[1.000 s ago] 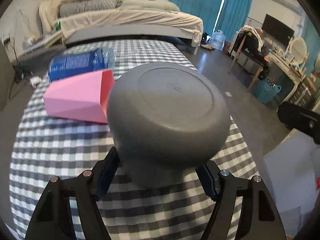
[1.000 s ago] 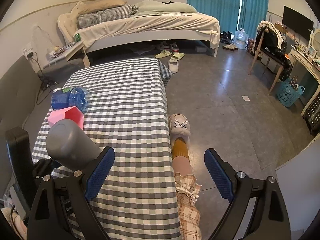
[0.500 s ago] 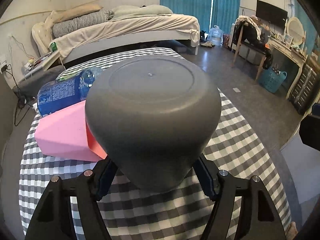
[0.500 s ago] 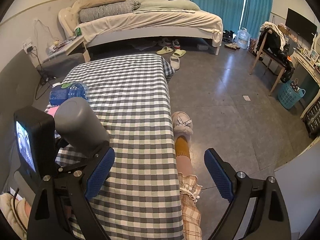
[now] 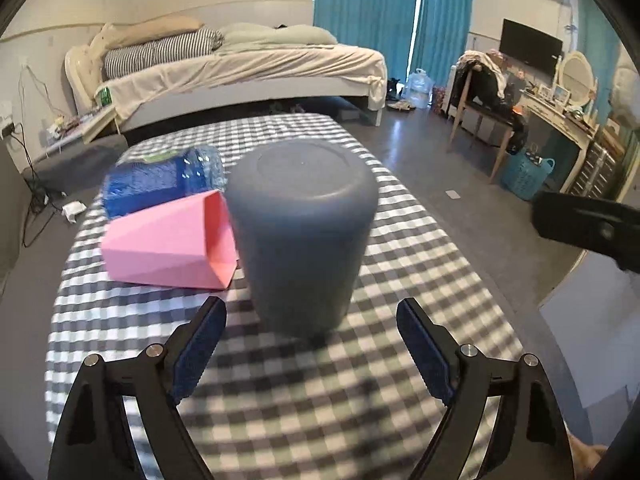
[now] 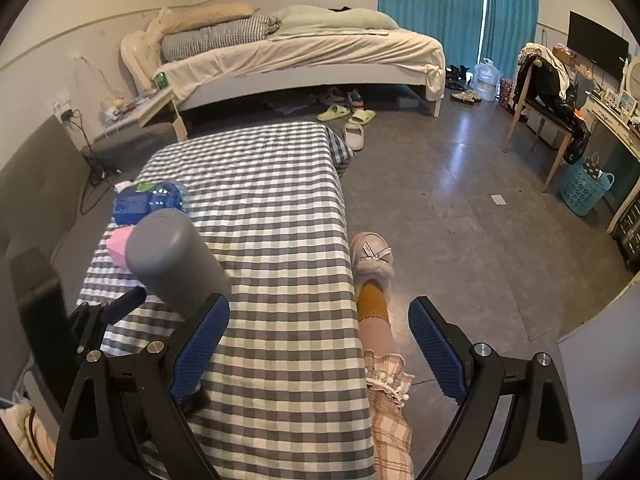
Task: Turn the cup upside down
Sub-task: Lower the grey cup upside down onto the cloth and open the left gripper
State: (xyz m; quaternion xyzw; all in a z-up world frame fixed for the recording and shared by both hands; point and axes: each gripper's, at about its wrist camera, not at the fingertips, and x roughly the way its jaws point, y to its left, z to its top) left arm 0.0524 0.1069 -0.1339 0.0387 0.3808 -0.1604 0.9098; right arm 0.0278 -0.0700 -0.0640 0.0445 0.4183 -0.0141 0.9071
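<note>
The grey cup (image 5: 302, 232) stands upside down on the checked tablecloth (image 5: 420, 240), its flat base up. My left gripper (image 5: 312, 350) is open, its blue pads (image 5: 200, 348) apart on either side and just short of the cup, touching nothing. The cup also shows in the right wrist view (image 6: 172, 260), at the left of the table. My right gripper (image 6: 318, 354) is open and empty, held over the table's right edge.
A pink cup (image 5: 172, 242) lies on its side just left of the grey cup, a blue-labelled water bottle (image 5: 160, 178) behind it. A person's leg and slipper (image 6: 372, 256) are right of the table. A bed (image 6: 304, 56) stands beyond.
My left gripper set the grey cup down on its rim, opened and drew back from it. The right gripper has barely moved.
</note>
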